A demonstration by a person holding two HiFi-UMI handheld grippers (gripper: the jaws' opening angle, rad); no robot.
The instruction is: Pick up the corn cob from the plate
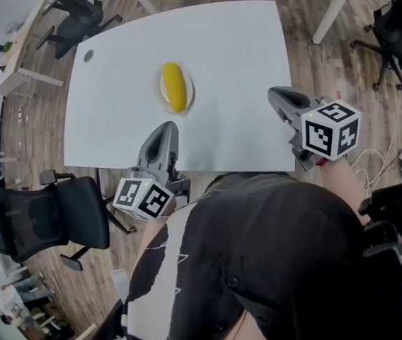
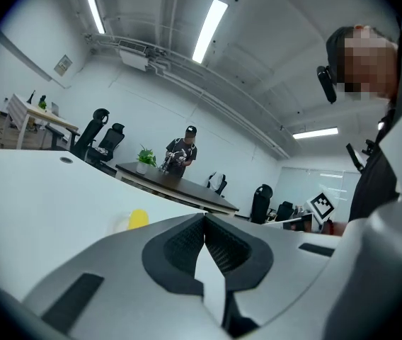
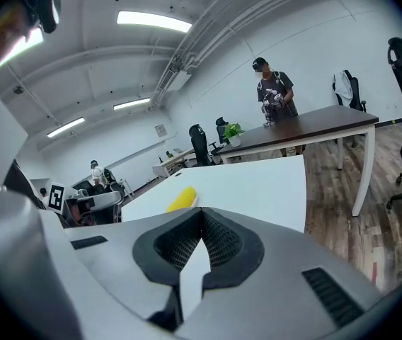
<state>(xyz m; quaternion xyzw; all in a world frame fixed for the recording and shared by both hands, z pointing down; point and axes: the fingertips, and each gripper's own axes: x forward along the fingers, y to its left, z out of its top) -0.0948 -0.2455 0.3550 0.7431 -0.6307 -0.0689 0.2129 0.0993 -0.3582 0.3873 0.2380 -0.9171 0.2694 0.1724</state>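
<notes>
A yellow corn cob (image 1: 174, 87) lies on a small white plate (image 1: 160, 98) near the middle of the white table (image 1: 236, 55). My left gripper (image 1: 165, 126) is just short of the plate on its near side, pointing towards it, with its jaws shut and nothing between them. My right gripper (image 1: 274, 92) hovers at the table's right edge, also shut and empty. In the left gripper view the corn cob (image 2: 138, 219) peeks over the closed left gripper (image 2: 204, 215). The right gripper view has the corn cob (image 3: 182, 199) beyond the shut right gripper (image 3: 202, 210).
A round cable hole (image 1: 88, 56) sits in the table's far left corner. Black office chairs stand at the near left (image 1: 52, 218), far left (image 1: 81, 13) and far right (image 1: 399, 27). A person (image 3: 272, 91) stands at a dark desk (image 3: 307, 129) farther off.
</notes>
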